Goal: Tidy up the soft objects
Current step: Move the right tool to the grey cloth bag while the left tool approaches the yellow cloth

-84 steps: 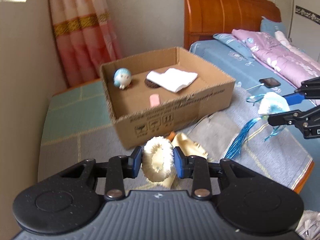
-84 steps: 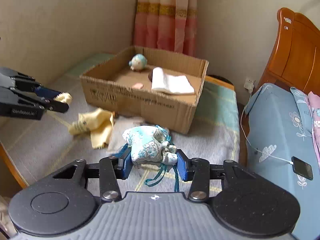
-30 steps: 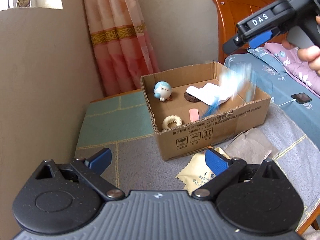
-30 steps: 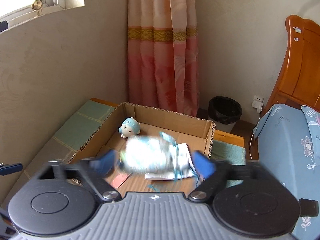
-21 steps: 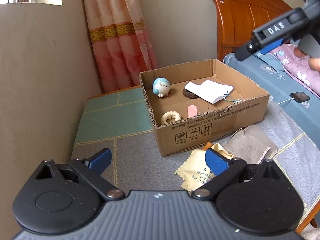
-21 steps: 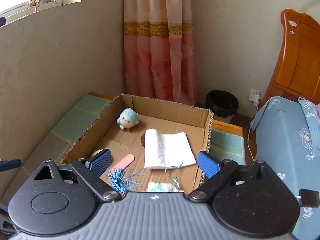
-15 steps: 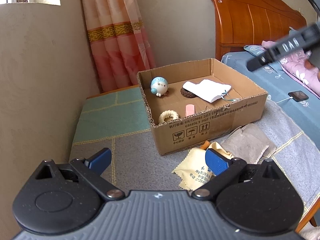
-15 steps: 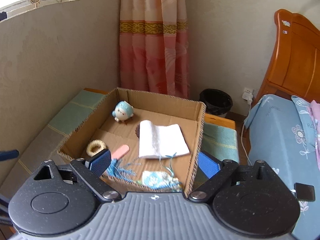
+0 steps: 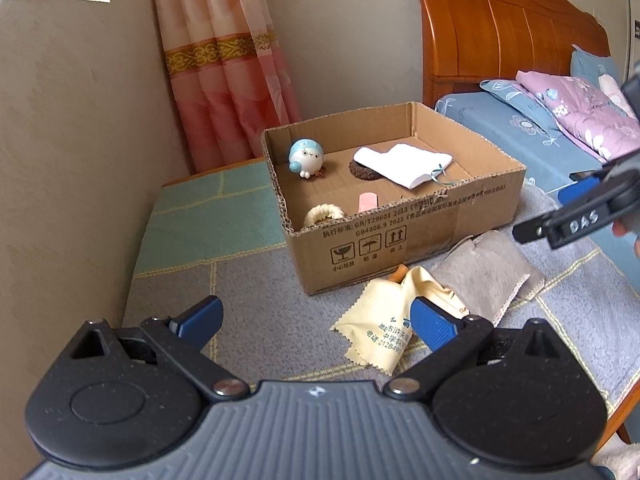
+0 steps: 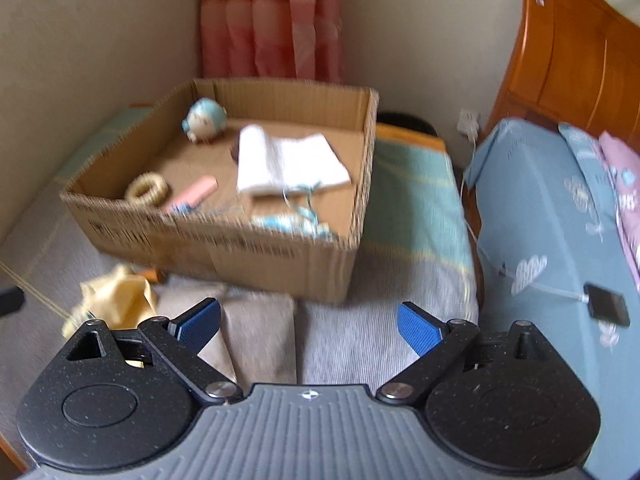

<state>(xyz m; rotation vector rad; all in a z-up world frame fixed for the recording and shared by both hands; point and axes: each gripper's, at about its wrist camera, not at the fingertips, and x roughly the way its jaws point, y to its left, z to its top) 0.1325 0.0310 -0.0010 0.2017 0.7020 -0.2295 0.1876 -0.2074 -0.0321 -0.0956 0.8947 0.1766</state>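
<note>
Right, both claws wide apart w/ nothing between the pads: left claw [image 9: 316, 320] low over the grey mat, right claw [image 10: 308, 322] likewise, its view motion-blurred. Nearest the left claw, a yellow cloth [image 9: 384, 320] lies crumpled on the mat, its right edge partly behind the claw's right pad. Just right of it, touching, a grey cloth [image 9: 484, 276] lies flat. A small orange bit [image 9: 399, 273] pokes out between the yellow cloth and the box front; can't tell what it is. In the right view the yellow cloth [image 10: 116, 296] sits near-left, the grey cloth [image 10: 256, 332] between the pads.

Beyond, the box [image 9: 404, 240] stands open on the tabletop. Inside, near wall: a cream ring [image 9: 324, 214] at left, a pink strip [image 9: 367, 202] beside it, and a blue tasselled pouch [image 10: 292, 222] at right, seen only from the right view. Farther in: a white towel [image 9: 404, 162] overlapping a brown disc [image 9: 362, 170], and a blue-white plush [image 9: 306, 158] at far left.

Right claw's arm shows at the left view's right edge, above the mat. Bed [image 10: 548, 216] to the right w/ a phone [image 10: 606, 310] on it; curtain [image 9: 224, 80] far behind.
</note>
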